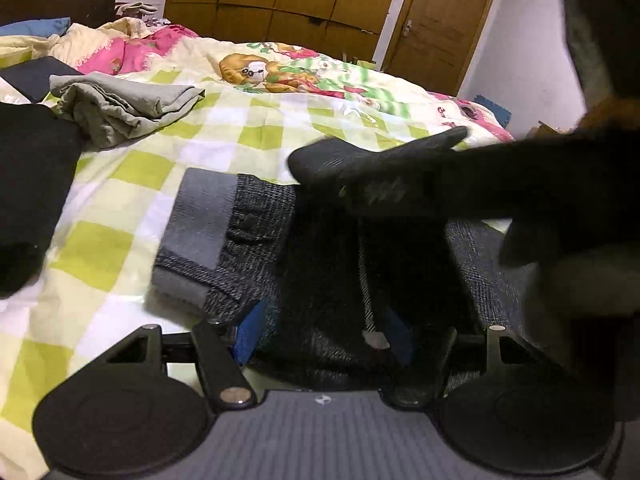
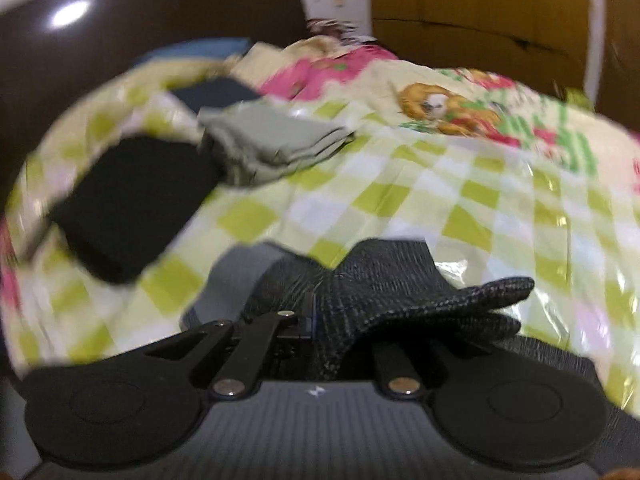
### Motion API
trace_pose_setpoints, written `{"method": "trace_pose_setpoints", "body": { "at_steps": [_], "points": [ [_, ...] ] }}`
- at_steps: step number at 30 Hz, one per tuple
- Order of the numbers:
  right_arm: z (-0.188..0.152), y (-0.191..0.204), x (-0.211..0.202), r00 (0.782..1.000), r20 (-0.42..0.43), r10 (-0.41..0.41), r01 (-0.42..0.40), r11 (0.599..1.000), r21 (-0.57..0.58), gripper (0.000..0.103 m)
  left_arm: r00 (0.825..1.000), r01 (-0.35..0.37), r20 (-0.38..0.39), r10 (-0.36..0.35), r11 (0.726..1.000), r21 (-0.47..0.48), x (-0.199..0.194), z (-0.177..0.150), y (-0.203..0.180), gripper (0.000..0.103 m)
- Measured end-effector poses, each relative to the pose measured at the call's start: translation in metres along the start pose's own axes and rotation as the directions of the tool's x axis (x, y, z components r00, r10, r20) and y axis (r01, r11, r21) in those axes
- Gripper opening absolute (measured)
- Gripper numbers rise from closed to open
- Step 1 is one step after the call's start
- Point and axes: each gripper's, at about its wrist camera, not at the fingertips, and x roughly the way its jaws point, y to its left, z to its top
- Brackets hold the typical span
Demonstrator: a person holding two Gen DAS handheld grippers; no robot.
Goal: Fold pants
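Jaws first: the left gripper has its jaws spread wide, one blue pad on each side of the pants, and the pads do not seem to press on the cloth. It tips down toward the bed. The right gripper has its jaws almost closed, and they pinch a fold of the dark speckled cloth. That fold sticks up and flops over to the right of the jaws. This gripper tips down at the bed too.

From the left wrist view, a dark shape that looks like the right gripper reaches in from the right side, above the pants. It is blurry, so its parts are hard to tell.

The pants are dark grey with tiny light specks, and they have a plain grey waistband. They lie on the bed, on the green and white checked sheet, close in front of both grippers. The waistband is at the left end of the pants.

Past the pants, farther up the bed to the left, sits a folded grey-green garment. A folded black garment lies to the left of the pants. A cartoon dog print is on the sheet, far beyond the pants.
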Motion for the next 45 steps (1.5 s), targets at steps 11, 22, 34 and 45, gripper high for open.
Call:
{"method": "trace_pose_setpoints", "body": {
  "at_steps": [11,22,34,45],
  "points": [
    [-0.007,0.050,0.020,0.994,0.013,-0.111,0.110,0.944,-0.312,0.017,0.999,0.045,0.009,-0.044,0.997,-0.069,-0.010,-0.003,0.023,0.078],
    [-0.008,0.070,0.020,0.990,0.046,-0.136,0.143,0.910,-0.390,0.030,1.000,0.017,0.006,-0.017,0.998,-0.068,-0.026,-0.007,0.035,0.079],
    [0.004,0.089,0.010,0.993,0.106,-0.059,0.095,0.919,-0.383,0.039,0.998,-0.068,-0.003,0.068,0.997,-0.025,-0.048,-0.014,0.040,0.079],
    [0.007,0.037,-0.049,0.988,0.137,0.069,-0.048,0.987,-0.150,0.046,0.985,-0.157,0.076,0.153,0.986,0.060,-0.073,0.003,0.027,0.079]
  ]
}}
